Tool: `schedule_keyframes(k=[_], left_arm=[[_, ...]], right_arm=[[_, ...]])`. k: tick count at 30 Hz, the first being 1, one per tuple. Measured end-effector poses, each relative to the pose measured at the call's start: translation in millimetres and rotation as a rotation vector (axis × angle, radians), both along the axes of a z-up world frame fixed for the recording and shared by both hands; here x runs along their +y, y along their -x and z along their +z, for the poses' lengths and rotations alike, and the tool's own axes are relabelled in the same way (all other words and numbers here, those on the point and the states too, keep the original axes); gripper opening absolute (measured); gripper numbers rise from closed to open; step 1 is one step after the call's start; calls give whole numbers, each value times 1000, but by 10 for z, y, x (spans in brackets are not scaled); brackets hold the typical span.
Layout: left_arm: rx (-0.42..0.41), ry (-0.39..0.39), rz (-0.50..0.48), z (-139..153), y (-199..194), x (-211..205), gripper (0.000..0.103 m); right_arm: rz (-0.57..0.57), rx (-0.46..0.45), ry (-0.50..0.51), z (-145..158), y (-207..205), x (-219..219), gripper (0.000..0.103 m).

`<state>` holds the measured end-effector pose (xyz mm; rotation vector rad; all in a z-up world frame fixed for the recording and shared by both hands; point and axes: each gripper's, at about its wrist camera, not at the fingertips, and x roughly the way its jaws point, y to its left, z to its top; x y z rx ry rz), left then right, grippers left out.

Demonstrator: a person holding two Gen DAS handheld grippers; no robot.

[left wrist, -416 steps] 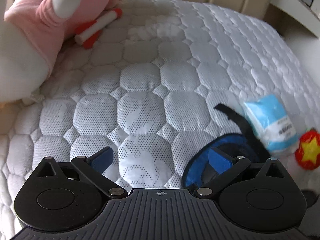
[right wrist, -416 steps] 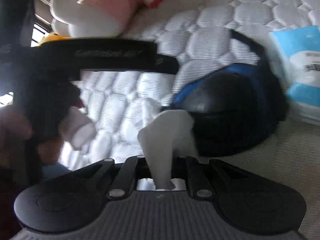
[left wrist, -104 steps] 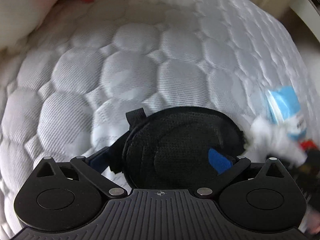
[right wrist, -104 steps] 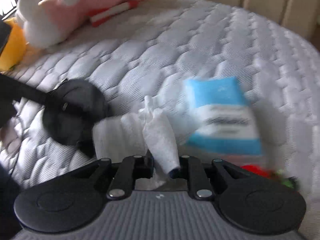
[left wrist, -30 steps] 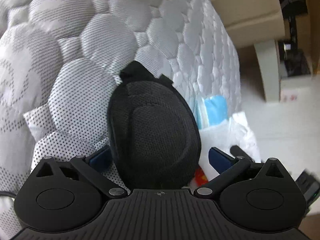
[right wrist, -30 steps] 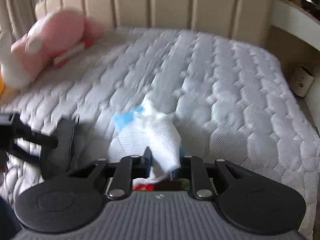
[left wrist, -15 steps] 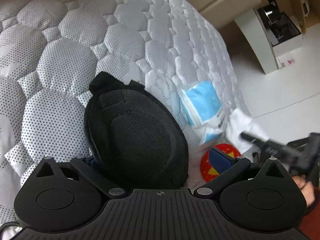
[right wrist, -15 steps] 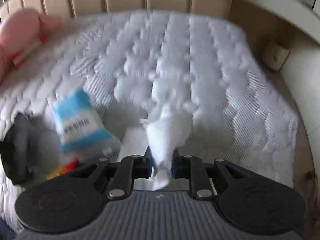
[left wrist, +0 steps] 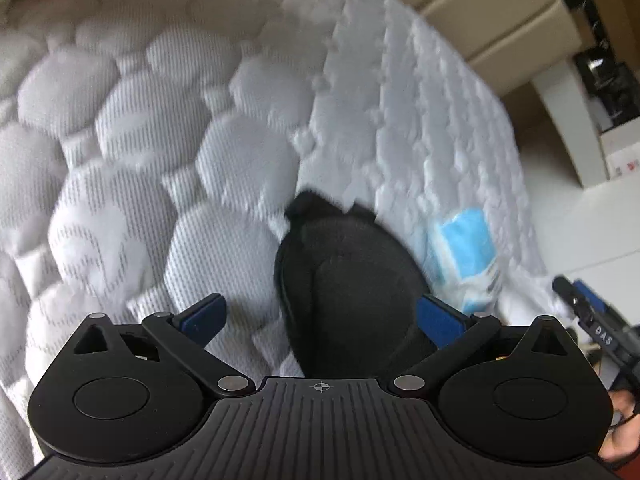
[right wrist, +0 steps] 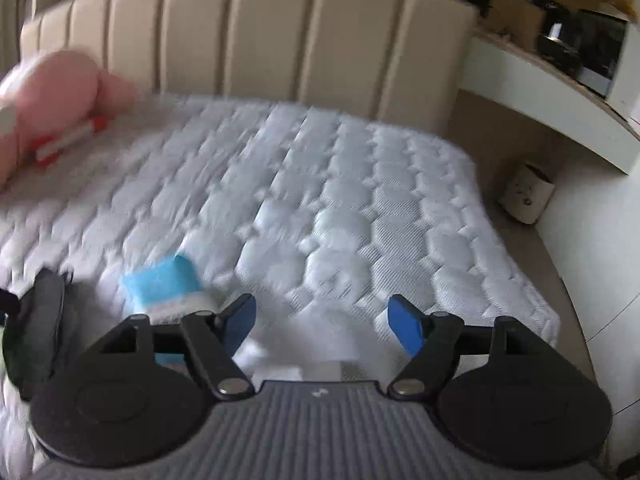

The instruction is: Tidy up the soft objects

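A black padded eye mask (left wrist: 348,288) lies on the quilted white mattress (left wrist: 160,128), between the wide-apart blue pads of my left gripper (left wrist: 320,318), which is open and not clamped on it. Just right of the mask sits a blue-and-white tissue pack (left wrist: 464,256), then a white cloth (left wrist: 528,292) near the bed's edge. My right gripper (right wrist: 320,324) is open above that white cloth (right wrist: 296,360), which rests on the mattress beside the tissue pack (right wrist: 160,280). The mask (right wrist: 44,320) shows at the far left of the right wrist view.
A pink plush toy (right wrist: 60,96) with a red-and-white piece lies at the head of the bed against the beige padded headboard (right wrist: 280,40). A curved white shelf (right wrist: 560,92) runs along the right. The mattress edge drops to the floor on the right.
My right gripper has opened and let go of the white cloth, which now lies on the mattress by the tissue pack. The left view has swung while the mask stays between its open fingers.
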<state>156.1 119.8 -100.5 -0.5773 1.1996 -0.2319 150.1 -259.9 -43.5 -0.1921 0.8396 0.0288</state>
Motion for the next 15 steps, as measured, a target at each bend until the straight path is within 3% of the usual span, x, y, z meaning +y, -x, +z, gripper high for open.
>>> schedule_keyframes(k=[2, 3, 4, 6, 8, 10, 12, 15], left_arm=[[8, -10, -22, -16, -3, -32, 103], [4, -14, -25, -6, 0, -27, 103], [0, -18, -28, 4, 3, -22, 103], [8, -15, -11, -8, 1, 21, 103], [34, 2, 23, -54, -11, 80, 103], [54, 35, 62, -87, -11, 146, 103], [50, 56, 84, -79, -8, 175, 103], [-10, 75, 71, 18, 11, 147, 103]], right_arm=[[-33, 51, 66, -67, -30, 12, 78], [-71, 70, 41, -64, -42, -55, 79], [-113, 92, -66, -30, -37, -185, 80], [-183, 106, -410, 51, 33, -535, 82], [-182, 86, -736, 143, 151, -776, 87], [-107, 1, -913, 279, 299, -848, 96], [-73, -85, -921, 386, 418, -817, 100], [-80, -100, -727, 390, 402, -568, 93]])
